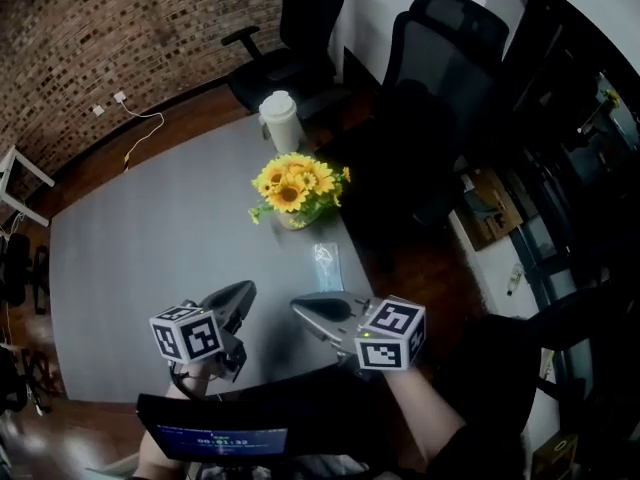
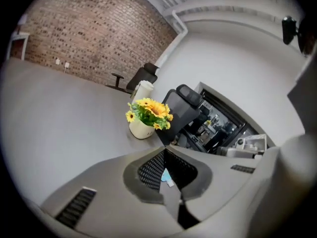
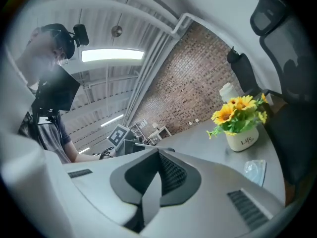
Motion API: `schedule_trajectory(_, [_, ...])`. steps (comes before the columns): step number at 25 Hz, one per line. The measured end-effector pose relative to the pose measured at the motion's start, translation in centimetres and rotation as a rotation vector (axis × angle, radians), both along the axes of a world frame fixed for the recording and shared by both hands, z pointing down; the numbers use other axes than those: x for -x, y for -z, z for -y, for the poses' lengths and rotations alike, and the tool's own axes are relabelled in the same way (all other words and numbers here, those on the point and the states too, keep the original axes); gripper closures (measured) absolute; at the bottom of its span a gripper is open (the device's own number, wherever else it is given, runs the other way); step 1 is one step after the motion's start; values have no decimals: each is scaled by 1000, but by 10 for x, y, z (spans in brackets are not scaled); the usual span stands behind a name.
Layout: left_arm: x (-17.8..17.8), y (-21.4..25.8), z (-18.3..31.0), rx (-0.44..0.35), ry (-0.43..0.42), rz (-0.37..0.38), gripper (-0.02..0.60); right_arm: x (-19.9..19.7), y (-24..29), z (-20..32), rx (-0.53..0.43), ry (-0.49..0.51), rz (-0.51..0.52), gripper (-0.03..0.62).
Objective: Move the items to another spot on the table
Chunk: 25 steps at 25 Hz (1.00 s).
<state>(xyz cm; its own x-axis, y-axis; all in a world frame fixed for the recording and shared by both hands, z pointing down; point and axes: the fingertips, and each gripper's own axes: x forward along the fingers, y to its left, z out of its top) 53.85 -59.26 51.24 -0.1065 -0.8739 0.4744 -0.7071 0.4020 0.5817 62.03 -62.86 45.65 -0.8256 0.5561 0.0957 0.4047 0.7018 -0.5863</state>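
Note:
A white pot of yellow sunflowers stands near the table's right edge, with a lidded white cup behind it and a clear plastic packet lying in front of it. My left gripper and right gripper hover side by side near the front edge, short of the packet, both shut and empty. The left gripper view shows its jaws closed below the sunflowers and cup. In the right gripper view, the closed jaws stand left of the pot and packet.
The grey table stretches bare to the left. Black office chairs stand at the far side and right. A dark screen sits at the front edge below my hands. A brick wall runs behind.

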Motion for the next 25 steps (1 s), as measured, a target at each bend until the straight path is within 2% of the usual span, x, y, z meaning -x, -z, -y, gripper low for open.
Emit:
schedule_trajectory(2, [9,7,-19,-67,19,-40,592,14,5,-22,-17,12,-1,614])
schedule_trajectory(5, [22,6,-62,-105,8,-55,591,44,10,-71,-65,22,-4,614])
schedule_trajectory(8, [38,12,-119,-158,-18,-106,591,77,13,-138,-154,50,6,614])
schedule_trajectory(12, [75,19,-195,-188,7,-68,592,114,20,-225,-255,142,36,614])
schedule_trajectory(16, [115,25,-261,-235,129,-71,592,140,35,-279,-255,212,63,614])
schedule_trajectory(19, [142,36,-315,-258,253,-29,592,153,37,-304,-263,286,69,614])
schedule_trajectory(22, [150,52,-368,-275,361,22,592,163,37,-331,-216,398,92,614])
schedule_trajectory(25, [142,70,-411,-233,475,118,592,164,46,-363,-123,529,153,614])
